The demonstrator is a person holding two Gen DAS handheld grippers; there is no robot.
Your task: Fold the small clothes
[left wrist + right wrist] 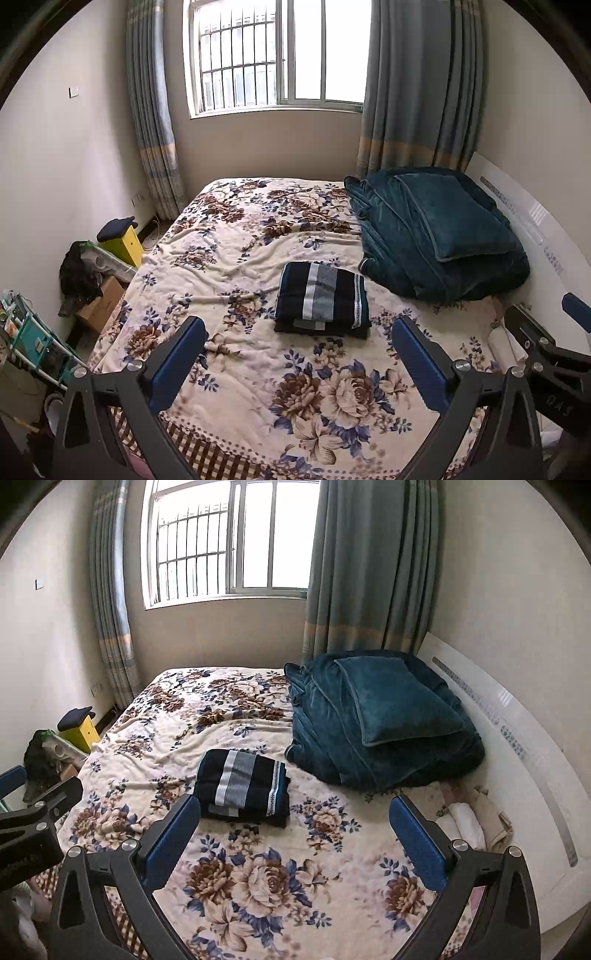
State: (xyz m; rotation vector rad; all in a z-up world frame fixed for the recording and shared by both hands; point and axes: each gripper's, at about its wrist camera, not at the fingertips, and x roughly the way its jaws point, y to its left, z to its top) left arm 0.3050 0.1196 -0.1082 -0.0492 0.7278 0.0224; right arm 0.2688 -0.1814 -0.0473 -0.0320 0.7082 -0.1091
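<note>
A folded dark navy garment (322,298) with grey and white stripes lies flat on the floral bedspread (258,369), near the middle of the bed. The same garment (242,782) shows in the right wrist view. My left gripper (300,332) hangs above the bed's near part, its blue pads wide apart, nothing between them, short of the garment. My right gripper (294,810) is likewise open and empty, held above the bed with the garment just beyond its left finger (173,834). Each gripper appears at the edge of the other's view.
A teal blanket with a pillow (443,229) is piled at the bed's far right, by a white headboard (517,746). Left of the bed stand a yellow stool (123,240), a cardboard box (101,302) and a teal rack (33,339). Folded pale cloths (469,819) lie at the right.
</note>
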